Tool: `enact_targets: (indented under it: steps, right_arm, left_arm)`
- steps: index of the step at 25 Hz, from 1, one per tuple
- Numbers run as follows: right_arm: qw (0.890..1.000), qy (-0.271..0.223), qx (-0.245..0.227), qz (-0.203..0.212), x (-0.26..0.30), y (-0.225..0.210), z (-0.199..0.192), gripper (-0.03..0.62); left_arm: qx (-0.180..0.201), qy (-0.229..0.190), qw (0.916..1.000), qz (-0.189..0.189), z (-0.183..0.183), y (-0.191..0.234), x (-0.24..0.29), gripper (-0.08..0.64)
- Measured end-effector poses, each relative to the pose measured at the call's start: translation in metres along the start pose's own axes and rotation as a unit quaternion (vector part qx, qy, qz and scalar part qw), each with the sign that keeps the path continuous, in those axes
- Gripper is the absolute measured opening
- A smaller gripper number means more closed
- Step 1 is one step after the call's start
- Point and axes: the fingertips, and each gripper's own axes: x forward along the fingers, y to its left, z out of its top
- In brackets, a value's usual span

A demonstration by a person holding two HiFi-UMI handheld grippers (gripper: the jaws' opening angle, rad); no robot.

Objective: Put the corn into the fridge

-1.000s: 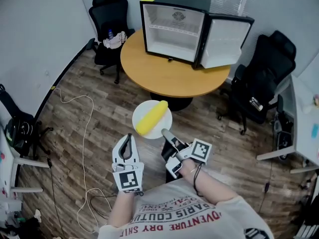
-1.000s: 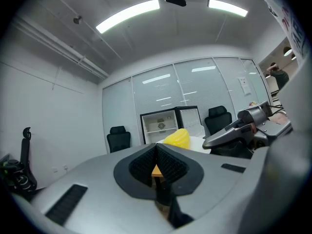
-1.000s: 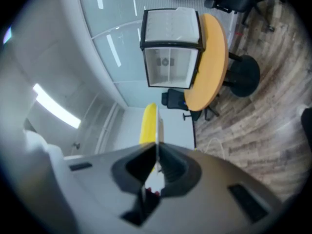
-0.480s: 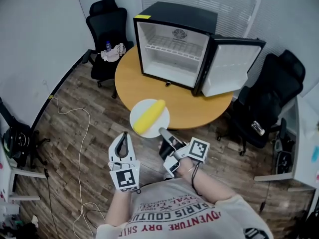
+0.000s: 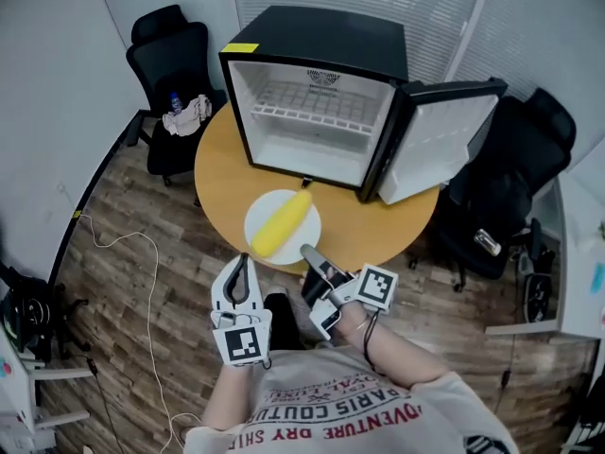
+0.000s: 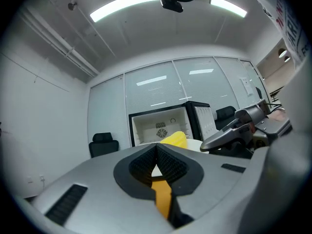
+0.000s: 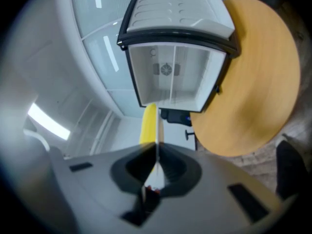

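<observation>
While right tongs (image 5: 307, 251) pinch corn (image 5: 282, 223) plate (image 5: 258, 218), fridge (image 5: 317, 34) emblem (image 5: 323, 78) seemingly illegible.

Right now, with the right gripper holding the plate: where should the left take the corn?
Grip the corn across its middle, coming from above on its left side. It lies diagonally on the white plate, so turn the left gripper square to its length. It's shut, so open it first.

The right gripper (image 7: 157, 165) is clamping the plate (image 7: 158, 130) edge-on between its jaws, the corn (image 7: 147, 125) lying against it before the open fridge (image 7: 175, 77).
</observation>
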Motion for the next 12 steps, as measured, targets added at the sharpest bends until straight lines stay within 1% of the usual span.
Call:
enact_targets:
  steps: [4,8,12]
  right_arm:
    - [0.999,-0.043,0.007,-0.007,0.038,-0.01,0.027,0.04]
    - [0.996,-0.091,0.008,-0.018,0.074,-0.016,0.058,0.041]
    - [0.99,-0.136,0.011,-0.02,0.106,-0.015,0.091,0.041]
  left_arm:
    - [-0.002,0.0,0.9992,-0.04,-0.01,0.026,0.055,0.034]
    - [-0.002,-0.01,0.9967,-0.081,-0.009,0.051,0.113,0.034]
    - [-0.001,-0.018,0.9929,-0.118,-0.007,0.068,0.164,0.034]
